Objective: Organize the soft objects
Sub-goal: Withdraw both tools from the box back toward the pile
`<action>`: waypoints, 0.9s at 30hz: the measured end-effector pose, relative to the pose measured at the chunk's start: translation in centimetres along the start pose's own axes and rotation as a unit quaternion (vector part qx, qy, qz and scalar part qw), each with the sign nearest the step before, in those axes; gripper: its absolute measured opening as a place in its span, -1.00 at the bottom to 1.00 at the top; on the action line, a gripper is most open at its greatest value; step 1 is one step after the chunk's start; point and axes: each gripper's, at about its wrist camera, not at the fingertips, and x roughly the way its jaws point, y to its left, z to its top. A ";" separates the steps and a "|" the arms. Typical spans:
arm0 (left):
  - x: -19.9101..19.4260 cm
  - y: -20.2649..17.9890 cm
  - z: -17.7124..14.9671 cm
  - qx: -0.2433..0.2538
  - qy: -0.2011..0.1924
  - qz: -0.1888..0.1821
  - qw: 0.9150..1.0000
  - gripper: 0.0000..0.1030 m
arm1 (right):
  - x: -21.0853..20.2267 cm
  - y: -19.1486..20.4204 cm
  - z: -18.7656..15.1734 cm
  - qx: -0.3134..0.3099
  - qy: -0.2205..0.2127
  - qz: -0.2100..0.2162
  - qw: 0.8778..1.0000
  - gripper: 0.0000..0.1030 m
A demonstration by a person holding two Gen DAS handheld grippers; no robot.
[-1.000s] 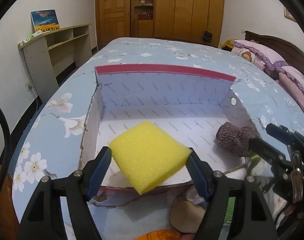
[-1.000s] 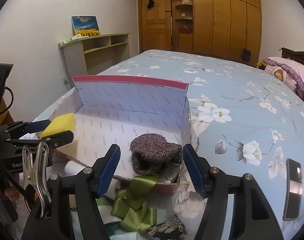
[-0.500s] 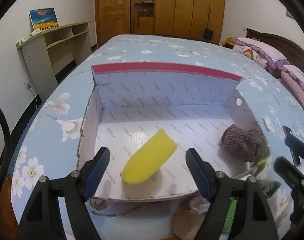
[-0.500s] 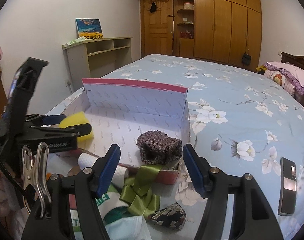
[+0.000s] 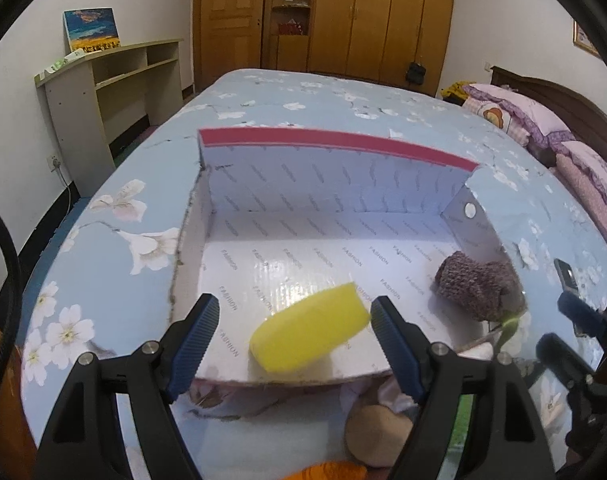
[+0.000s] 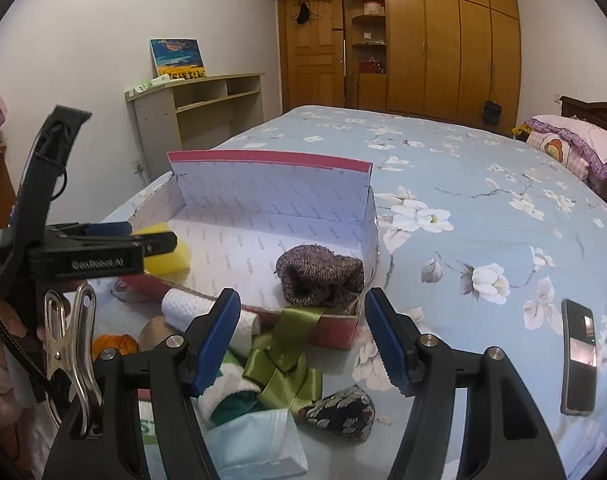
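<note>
The left tongs (image 5: 293, 334) stand open over the near edge of the box (image 5: 335, 142) on the bed (image 6: 483, 184). The yellow sponge (image 5: 309, 338) lies free inside, tilted, touching neither pad. The right tongs (image 6: 301, 338) also gape empty, aimed toward the knitted sock (image 6: 319, 280) in the box's right corner. Remaining soft items lie outside, in front of the box, within reach of either tool.
</note>
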 end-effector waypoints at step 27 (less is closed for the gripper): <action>-8.6 0.7 -7.0 -0.011 0.017 -0.015 1.000 0.59 | -5.2 1.3 -4.4 0.019 0.007 0.026 0.999 0.29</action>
